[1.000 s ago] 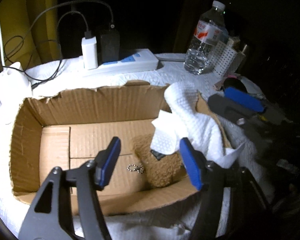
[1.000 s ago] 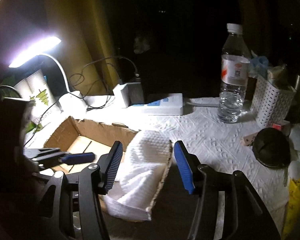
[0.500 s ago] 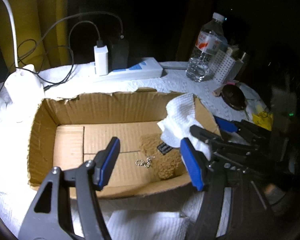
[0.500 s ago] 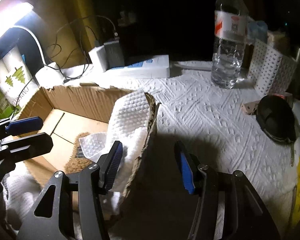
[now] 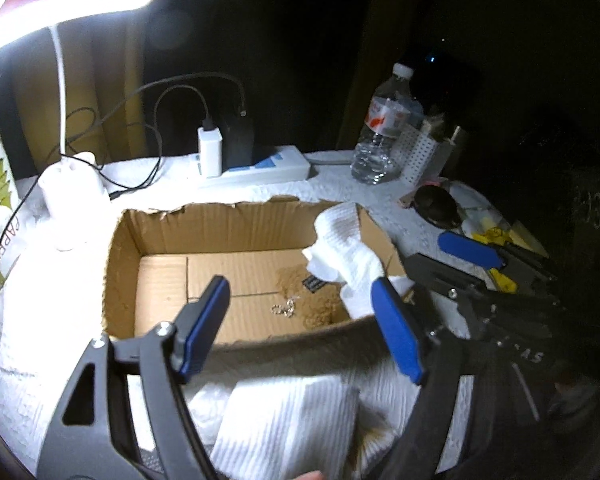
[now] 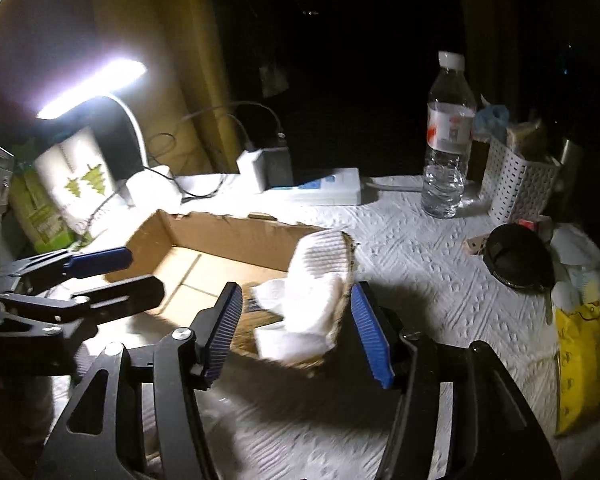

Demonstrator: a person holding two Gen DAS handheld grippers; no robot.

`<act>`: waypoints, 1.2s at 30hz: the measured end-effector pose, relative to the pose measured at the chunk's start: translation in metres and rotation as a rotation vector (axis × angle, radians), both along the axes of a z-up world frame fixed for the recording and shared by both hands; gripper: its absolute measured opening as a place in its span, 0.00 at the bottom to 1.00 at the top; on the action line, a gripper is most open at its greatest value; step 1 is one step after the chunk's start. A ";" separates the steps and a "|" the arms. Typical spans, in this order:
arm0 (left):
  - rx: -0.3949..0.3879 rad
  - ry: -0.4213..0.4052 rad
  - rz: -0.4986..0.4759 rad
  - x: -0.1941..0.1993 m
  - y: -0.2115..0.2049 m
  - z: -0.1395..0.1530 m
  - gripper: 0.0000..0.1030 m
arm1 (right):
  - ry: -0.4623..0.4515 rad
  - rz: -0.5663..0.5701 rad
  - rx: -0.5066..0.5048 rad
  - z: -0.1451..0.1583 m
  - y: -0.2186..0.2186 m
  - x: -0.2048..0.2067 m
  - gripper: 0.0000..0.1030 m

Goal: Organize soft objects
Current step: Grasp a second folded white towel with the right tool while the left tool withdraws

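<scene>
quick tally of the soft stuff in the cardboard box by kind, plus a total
white cloth, draped over the right wall of the cardboard box: 1
brown plush piece with a bead chain, on the box floor: 1
total: 2

Brown plush (image 5: pixel 320 304) half under white towel (image 5: pixel 346 252); lamp head (image 5: pixel 60 4) cropped

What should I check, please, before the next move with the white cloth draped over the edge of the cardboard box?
1. Left gripper empty, jaws just opened wider: ok.
2. Right gripper empty, jaws just opened wider: ok.
3. White cloth fully inside cardboard box: not ok, it hangs over the wall.
4. Brown plush on the box floor: ok.
5. Folded towel in front of the box put away: not ok.
6. Cloth snagged on the torn rim: cannot tell.
</scene>
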State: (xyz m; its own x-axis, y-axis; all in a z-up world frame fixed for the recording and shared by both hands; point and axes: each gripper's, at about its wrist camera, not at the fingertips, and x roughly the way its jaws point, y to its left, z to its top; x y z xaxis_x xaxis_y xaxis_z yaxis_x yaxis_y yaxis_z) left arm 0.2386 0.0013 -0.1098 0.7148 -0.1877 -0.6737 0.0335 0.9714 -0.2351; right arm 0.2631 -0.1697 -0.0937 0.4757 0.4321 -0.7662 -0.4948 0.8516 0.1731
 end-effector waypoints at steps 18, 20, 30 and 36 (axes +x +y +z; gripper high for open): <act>-0.015 -0.053 0.080 -0.070 0.057 0.007 0.72 | 0.013 0.049 0.001 0.012 0.037 -0.063 0.60; -0.006 -0.062 0.093 -0.077 0.062 0.007 0.72 | 0.026 0.057 -0.006 0.008 0.042 -0.067 0.60; 0.020 -0.064 0.127 -0.106 0.081 -0.006 0.72 | 0.099 0.098 -0.055 -0.023 0.066 -0.087 0.73; 0.014 -0.026 0.136 -0.110 0.091 -0.024 0.72 | 0.142 0.121 -0.088 -0.046 0.080 -0.094 0.74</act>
